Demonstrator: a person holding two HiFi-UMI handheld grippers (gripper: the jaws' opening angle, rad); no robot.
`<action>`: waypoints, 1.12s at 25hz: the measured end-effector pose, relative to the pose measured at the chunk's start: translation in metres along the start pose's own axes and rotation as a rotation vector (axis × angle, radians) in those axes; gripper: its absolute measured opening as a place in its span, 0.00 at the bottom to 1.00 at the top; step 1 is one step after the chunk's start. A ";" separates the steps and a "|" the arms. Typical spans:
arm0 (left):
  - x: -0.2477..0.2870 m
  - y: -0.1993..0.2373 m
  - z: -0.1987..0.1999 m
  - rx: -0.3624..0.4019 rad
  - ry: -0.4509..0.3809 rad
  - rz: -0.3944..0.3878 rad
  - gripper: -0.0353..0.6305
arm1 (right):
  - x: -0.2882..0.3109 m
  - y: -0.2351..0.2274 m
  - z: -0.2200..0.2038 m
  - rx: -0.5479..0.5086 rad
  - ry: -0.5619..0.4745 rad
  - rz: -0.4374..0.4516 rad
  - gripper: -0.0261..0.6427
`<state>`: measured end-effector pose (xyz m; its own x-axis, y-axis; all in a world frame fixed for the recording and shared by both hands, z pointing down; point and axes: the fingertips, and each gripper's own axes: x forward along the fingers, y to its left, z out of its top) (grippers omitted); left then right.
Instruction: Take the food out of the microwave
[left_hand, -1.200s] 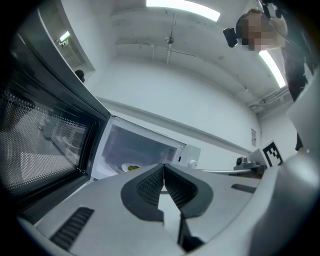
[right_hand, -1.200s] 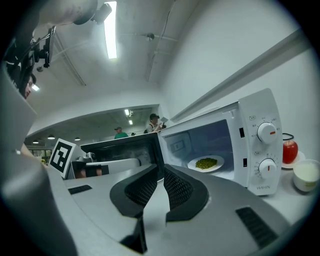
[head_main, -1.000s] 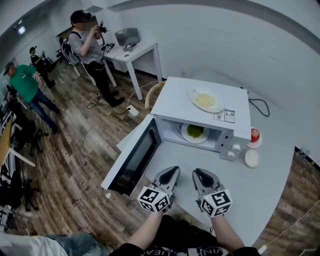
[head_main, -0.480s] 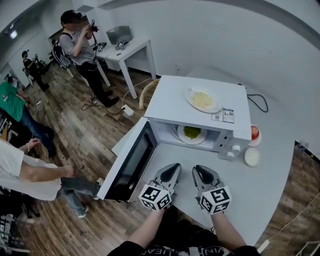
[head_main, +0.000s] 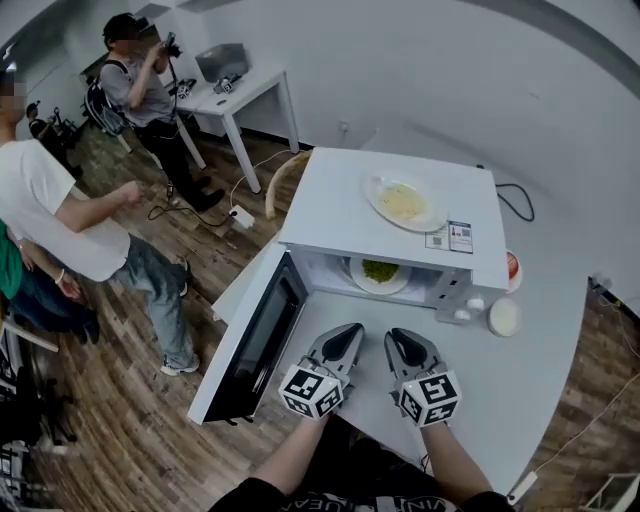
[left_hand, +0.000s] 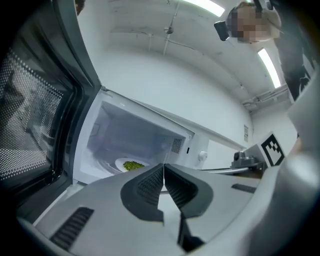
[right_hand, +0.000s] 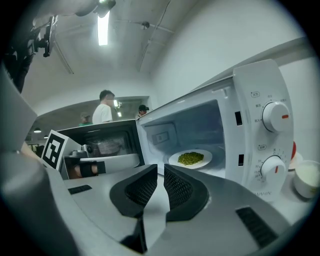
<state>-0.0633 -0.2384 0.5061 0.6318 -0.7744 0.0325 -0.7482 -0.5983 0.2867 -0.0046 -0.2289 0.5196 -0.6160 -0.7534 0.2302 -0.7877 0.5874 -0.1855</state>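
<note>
**Now: both claws closed in front of the open microwave**

Overhead, we see the microwave (head_main: 330, 210) toward the desk's (head_main: 520, 370) far left corner, with its door (head_main: 255, 345) swung out past the left edge. The plate of green food (head_main: 378, 272) sits inside on the cavity floor. A second plate (head_main: 404, 202) lies on the microwave's roof. Our left gripper (head_main: 345, 338) and right gripper (head_main: 398, 342) hang side by side over the desk's near edge, short of the opening.

Along the left gripper (left_hand: 163, 167), the pads meet with nothing between them. The plate (left_hand: 131, 165) shows beyond their tips, well apart, and the door (left_hand: 35, 125) fills the left.

Along the right gripper (right_hand: 161, 170), the pads stand almost together and empty. The plate (right_hand: 190, 158) lies straight ahead, left of the dials (right_hand: 276, 116).

We judge the reach is only starting. We should spread one claw before it enters, pinch the plate's near rim, keep the plate level, and draw it straight out without touching the door.
</note>
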 end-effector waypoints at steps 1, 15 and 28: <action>0.002 0.002 -0.002 0.000 0.004 -0.003 0.07 | 0.003 -0.001 -0.002 -0.010 0.007 -0.001 0.13; 0.022 0.033 -0.021 -0.007 0.026 -0.011 0.07 | 0.036 -0.024 -0.019 -0.132 0.071 -0.012 0.13; 0.041 0.043 -0.042 -0.047 0.053 -0.016 0.07 | 0.059 -0.048 -0.031 -0.106 0.107 -0.157 0.13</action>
<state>-0.0612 -0.2871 0.5597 0.6542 -0.7523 0.0780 -0.7285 -0.5990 0.3324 -0.0030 -0.2921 0.5714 -0.4782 -0.8057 0.3495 -0.8667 0.4973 -0.0392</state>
